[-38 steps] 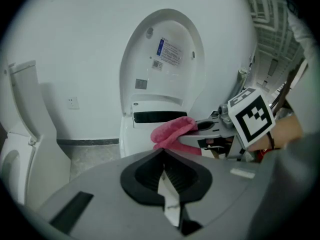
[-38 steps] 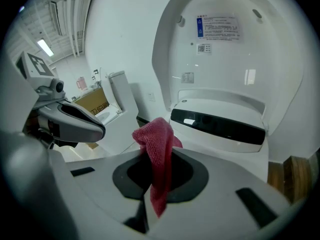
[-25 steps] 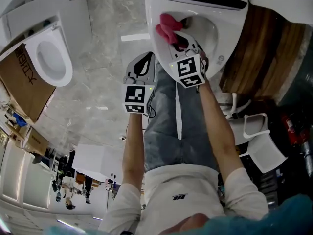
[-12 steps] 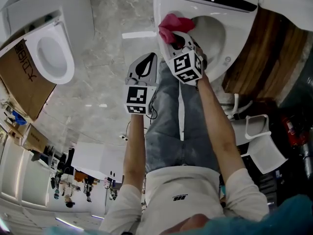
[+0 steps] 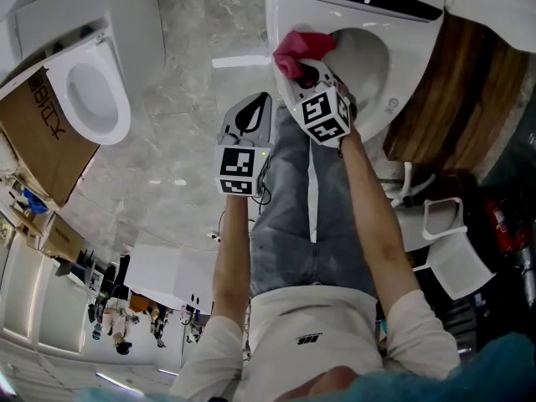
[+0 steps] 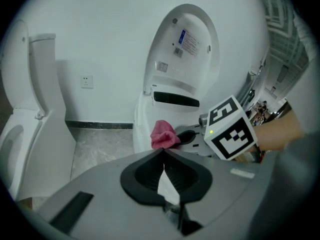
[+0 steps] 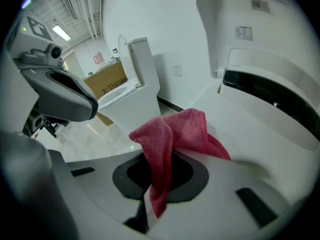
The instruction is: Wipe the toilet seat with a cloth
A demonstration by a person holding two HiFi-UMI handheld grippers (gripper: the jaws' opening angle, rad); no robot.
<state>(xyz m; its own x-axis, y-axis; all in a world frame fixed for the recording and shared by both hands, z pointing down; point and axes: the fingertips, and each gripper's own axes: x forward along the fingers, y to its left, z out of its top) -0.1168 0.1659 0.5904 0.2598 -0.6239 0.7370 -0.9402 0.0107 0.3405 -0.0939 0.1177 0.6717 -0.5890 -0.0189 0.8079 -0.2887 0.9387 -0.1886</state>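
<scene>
Two toilets share your grey marble floor (image 5: 184,132). Your right gripper (image 5: 303,72) is clamped on the pink cloth (image 5: 297,47), which is pressed to the near rim of the toilet seat (image 5: 400,74); lid (image 6: 190,49) up against the white wall. Left gripper (image 5: 249,111) hangs closed and empty over the floor. Second toilet (image 5: 88,99) stands well apart, beside a cardboard box (image 5: 42,145).
</scene>
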